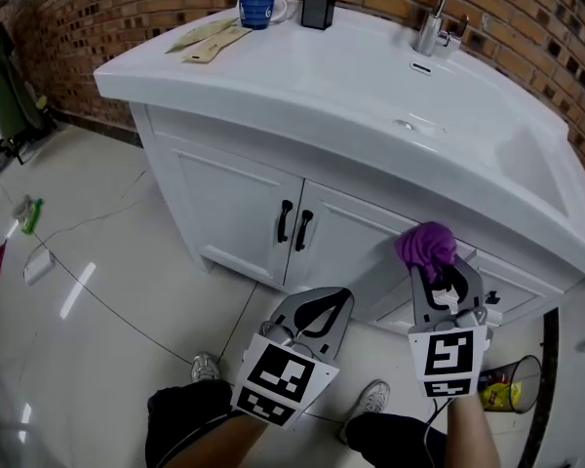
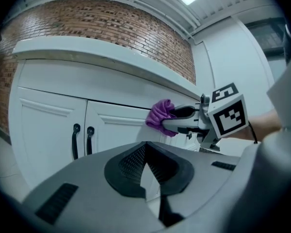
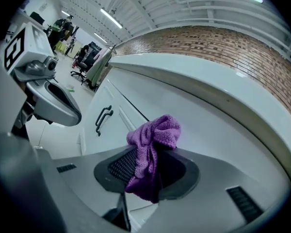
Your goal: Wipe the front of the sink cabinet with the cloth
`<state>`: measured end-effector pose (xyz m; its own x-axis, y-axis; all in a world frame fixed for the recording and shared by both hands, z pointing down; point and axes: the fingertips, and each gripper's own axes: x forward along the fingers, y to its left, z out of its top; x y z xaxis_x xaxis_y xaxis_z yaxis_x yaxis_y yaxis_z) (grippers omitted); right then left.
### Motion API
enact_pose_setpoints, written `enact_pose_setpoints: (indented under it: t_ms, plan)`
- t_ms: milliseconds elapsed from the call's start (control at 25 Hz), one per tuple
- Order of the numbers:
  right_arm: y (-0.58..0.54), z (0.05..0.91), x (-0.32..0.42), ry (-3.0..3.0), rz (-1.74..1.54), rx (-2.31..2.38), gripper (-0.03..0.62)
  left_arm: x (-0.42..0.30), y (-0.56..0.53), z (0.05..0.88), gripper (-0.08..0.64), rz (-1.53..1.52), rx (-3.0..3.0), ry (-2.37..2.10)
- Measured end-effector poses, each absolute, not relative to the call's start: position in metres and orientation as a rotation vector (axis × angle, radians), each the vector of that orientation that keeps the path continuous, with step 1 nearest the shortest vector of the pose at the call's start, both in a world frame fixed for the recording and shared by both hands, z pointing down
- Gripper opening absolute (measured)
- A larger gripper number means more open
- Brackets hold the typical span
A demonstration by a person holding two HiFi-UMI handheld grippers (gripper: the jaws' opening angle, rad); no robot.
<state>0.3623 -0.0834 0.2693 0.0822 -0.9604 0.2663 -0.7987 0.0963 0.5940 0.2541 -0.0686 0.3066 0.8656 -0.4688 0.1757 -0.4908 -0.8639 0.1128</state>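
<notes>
The white sink cabinet (image 1: 234, 203) has two doors with black handles (image 1: 293, 224) at its middle. A purple cloth (image 1: 426, 246) is bunched in my right gripper (image 1: 439, 269), which is shut on it. The cloth sits against the upper cabinet front, right of the handles and just under the counter edge. In the left gripper view the cloth (image 2: 159, 115) looks to touch the panel, with the right gripper (image 2: 182, 119) behind it. In the right gripper view the cloth (image 3: 153, 140) hangs over the pads. My left gripper (image 1: 322, 312) hangs lower, off the cabinet, shut and holding nothing.
On the counter stand a blue mug (image 1: 256, 9), a black dispenser (image 1: 319, 3) and a faucet (image 1: 437, 18) over the basin. A small bin (image 1: 512, 383) sits on the floor at the right. The person's shoes (image 1: 206, 367) are below the grippers. Small items (image 1: 29, 213) lie on the left floor.
</notes>
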Motion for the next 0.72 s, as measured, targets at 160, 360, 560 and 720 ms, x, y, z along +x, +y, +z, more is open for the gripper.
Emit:
enact_pose_setpoints:
  t_ms: [160,360,560,720]
  plan:
    - [-0.1,0.269,0.337,-1.782,-0.332,1.68,0.117,0.239,-0.078,0.304,0.002,0.204,2.874,-0.785]
    - [-0.121,0.267,0.306,-1.843,-0.327,1.636,0.117,0.214,-0.091,0.302,0.002,0.2,2.861,-0.852]
    - [-0.145,0.266,0.271,-1.908,-0.32,1.58,0.117,0.191,-0.099,0.309,0.002,0.212,2.842,-0.883]
    - [-0.162,0.267,0.242,-1.944,-0.325,1.553,0.117,0.177,-0.102,0.311,0.002,0.21,2.836,-0.892]
